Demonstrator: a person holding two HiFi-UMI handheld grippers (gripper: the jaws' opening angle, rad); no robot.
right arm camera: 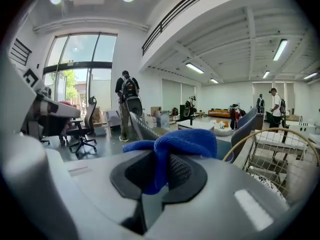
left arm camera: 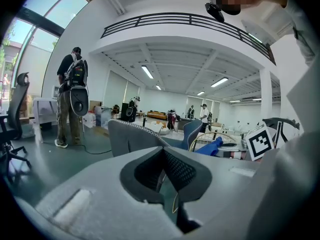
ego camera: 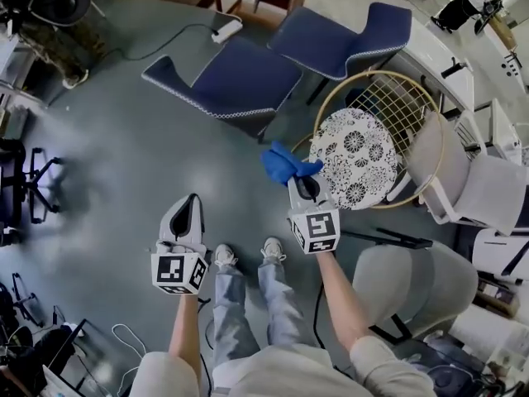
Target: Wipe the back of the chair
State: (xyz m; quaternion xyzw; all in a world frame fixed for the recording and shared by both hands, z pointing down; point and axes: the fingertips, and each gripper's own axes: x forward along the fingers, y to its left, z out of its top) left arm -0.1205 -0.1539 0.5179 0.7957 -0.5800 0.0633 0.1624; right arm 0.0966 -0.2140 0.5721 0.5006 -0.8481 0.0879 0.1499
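Head view: our right gripper (ego camera: 302, 184) clamps the blue cloth (ego camera: 281, 164), the wire chair back (ego camera: 398, 107) near, ahead to its right; left gripper (ego camera: 190, 207) idle alongside.
Left gripper view: jaws closed, empty.
Right gripper view: blue cloth soft, light; we judge the bunched pinch right.

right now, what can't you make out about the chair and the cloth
Wire chair back: right gripper view, cut off by the right edge.
Chair legs: head view, mostly hidden under the patterned seat cushion.
Blue cloth: head view, its gripped end is hidden by the right gripper.
Any dirt on the chair back: too small to see in every view.
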